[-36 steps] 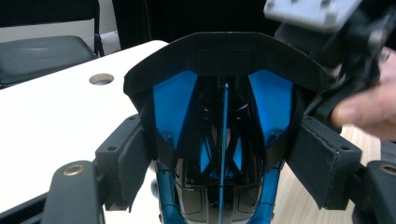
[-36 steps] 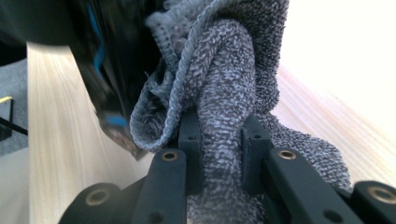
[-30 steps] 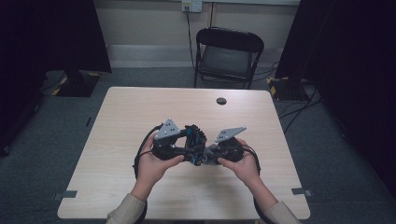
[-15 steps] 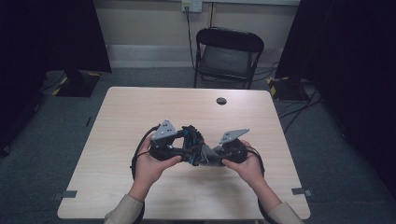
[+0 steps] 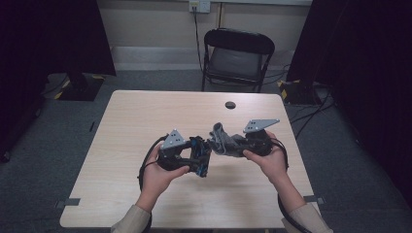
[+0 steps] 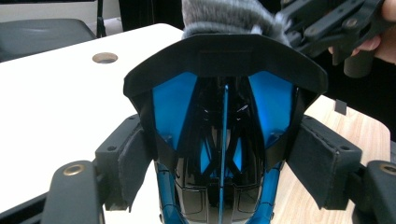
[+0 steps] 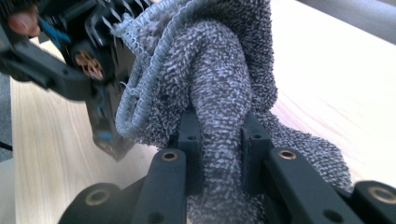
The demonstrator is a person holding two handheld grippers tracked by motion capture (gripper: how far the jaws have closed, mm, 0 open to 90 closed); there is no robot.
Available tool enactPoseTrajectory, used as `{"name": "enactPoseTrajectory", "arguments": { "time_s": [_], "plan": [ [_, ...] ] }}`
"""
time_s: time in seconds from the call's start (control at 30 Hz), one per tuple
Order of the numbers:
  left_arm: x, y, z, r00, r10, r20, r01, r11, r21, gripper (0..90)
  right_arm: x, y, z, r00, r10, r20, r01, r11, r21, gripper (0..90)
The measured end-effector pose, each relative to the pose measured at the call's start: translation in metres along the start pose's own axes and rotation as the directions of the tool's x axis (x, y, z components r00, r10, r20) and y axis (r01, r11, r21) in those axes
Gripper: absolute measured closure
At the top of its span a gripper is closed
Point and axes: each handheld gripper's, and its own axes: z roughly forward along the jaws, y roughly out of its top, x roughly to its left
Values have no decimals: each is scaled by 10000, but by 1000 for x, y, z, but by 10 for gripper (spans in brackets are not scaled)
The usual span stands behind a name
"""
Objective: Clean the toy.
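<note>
A black device with blue panels (image 5: 200,156) is held just above the table. My left gripper (image 5: 194,159) is shut on it, and its padded fingers (image 6: 128,163) press on both sides of the device's shell (image 6: 224,116). My right gripper (image 5: 234,145) is shut on a grey terry cloth (image 5: 221,137), whose bunched fold stands up between the jaws (image 7: 219,70). The cloth hangs against the device's finned end (image 7: 93,60) and peeks over its top edge (image 6: 224,14). In the left gripper view, the right gripper (image 6: 327,23) sits behind the device.
The pale wooden table (image 5: 145,116) has a round cable hole (image 5: 230,105) near its far edge. A black folding chair (image 5: 238,53) stands behind the table. Dark curtains hang on both sides.
My right hand has risen and drawn to the right with the cloth, opening a small gap from the left hand. The left hand and the device have stayed put.
</note>
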Motion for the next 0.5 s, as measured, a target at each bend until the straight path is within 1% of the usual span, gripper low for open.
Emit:
{"name": "enactPoseTrajectory", "arguments": {
  "time_s": [0.1,0.23,0.4,0.5],
  "plan": [
    [0,-2,2,10000,-64,17,64,10000,44,252,2,4,0,10000,-67,-40,67,10000,-58,751],
    [0,-5,6,10000,-45,14,44,9998,190,252,6,7,4,9997,-116,-207,114,9999,-108,751],
    [-1,-4,7,10000,-27,27,27,9999,145,252,13,5,14,9988,-253,-417,258,9996,112,751],
    [-1,-2,6,10000,54,13,-54,9998,205,252,14,1,18,9985,-224,-493,233,9996,180,751]
  ]
}}
